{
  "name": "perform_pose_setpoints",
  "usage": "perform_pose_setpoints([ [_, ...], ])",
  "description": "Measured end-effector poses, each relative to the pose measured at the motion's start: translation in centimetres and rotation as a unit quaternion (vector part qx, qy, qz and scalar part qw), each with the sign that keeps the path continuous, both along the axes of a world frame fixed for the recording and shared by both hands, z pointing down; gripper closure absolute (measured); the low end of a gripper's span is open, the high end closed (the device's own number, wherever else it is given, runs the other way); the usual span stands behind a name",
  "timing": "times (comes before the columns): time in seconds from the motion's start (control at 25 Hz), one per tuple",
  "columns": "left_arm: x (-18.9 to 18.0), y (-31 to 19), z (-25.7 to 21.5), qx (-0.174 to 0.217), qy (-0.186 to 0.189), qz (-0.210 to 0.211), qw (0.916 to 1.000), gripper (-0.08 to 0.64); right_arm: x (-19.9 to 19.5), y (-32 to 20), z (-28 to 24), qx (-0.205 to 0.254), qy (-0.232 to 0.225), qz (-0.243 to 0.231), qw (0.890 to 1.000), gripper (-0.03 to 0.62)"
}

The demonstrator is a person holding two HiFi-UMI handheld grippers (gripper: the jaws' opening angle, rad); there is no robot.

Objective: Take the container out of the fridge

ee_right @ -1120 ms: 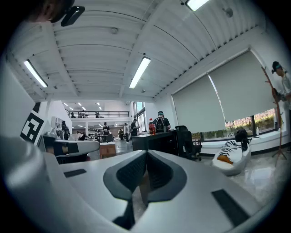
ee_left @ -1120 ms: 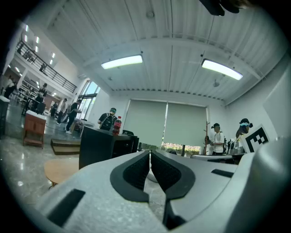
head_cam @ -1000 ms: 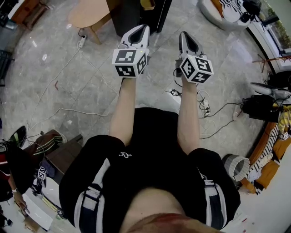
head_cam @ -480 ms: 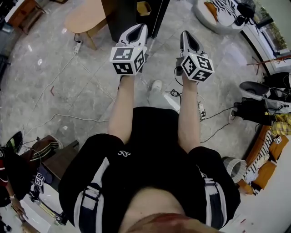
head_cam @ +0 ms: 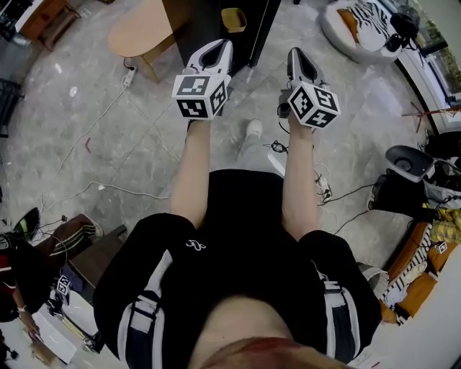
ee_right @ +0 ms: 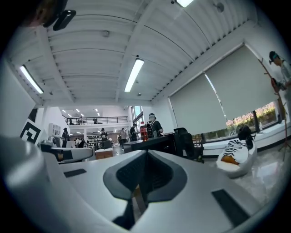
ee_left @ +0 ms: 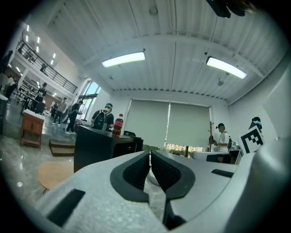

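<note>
No fridge or container can be made out for certain. A tall black unit (head_cam: 209, 21) stands ahead on the floor, with a small yellow thing (head_cam: 233, 19) at its side. My left gripper (head_cam: 220, 46) is held out in front at waist height, shut, with nothing between its pads (ee_left: 136, 170). My right gripper (head_cam: 298, 53) is level with it to the right, shut and holding nothing as well. In the left gripper view a black counter (ee_left: 97, 148) carries a red bottle (ee_left: 118, 125). The right gripper view also has that bottle (ee_right: 143, 131).
A round wooden table (head_cam: 140, 29) stands left of the black unit. Cables (head_cam: 108, 189) and a power strip (head_cam: 130, 72) lie on the grey floor. A beanbag with a striped cushion (head_cam: 360, 18) is at the back right, clutter along the right wall. Several people stand far off.
The person has stepped forward: the black unit and wooden table have come closer, and a shoe now shows between the arms. Both grippers stay shut and level.
</note>
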State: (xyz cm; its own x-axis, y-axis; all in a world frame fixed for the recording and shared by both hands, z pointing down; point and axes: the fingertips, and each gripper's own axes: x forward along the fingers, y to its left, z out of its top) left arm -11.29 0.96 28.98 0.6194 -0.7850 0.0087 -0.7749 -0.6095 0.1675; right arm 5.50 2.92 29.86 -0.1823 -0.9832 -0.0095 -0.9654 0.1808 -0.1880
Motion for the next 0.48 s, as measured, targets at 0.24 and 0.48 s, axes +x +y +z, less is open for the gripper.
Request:
perform_pose_setpoints([
  [0.24, 4.9, -6.2, 2.4, -0.024, -0.024, -0.010, 0.9994, 0.541, 5.2, -7.1, 2.9, -0.017, -0.039, 0.002, 0.999, 0.579],
  [0.48, 8.9, -13.8, 6.8, -0.068, -0.054, -0.028, 0.9958, 0.541, 8.3, -16.3, 7.4, -0.062, -0.056, -0.023, 0.996, 0.579],
])
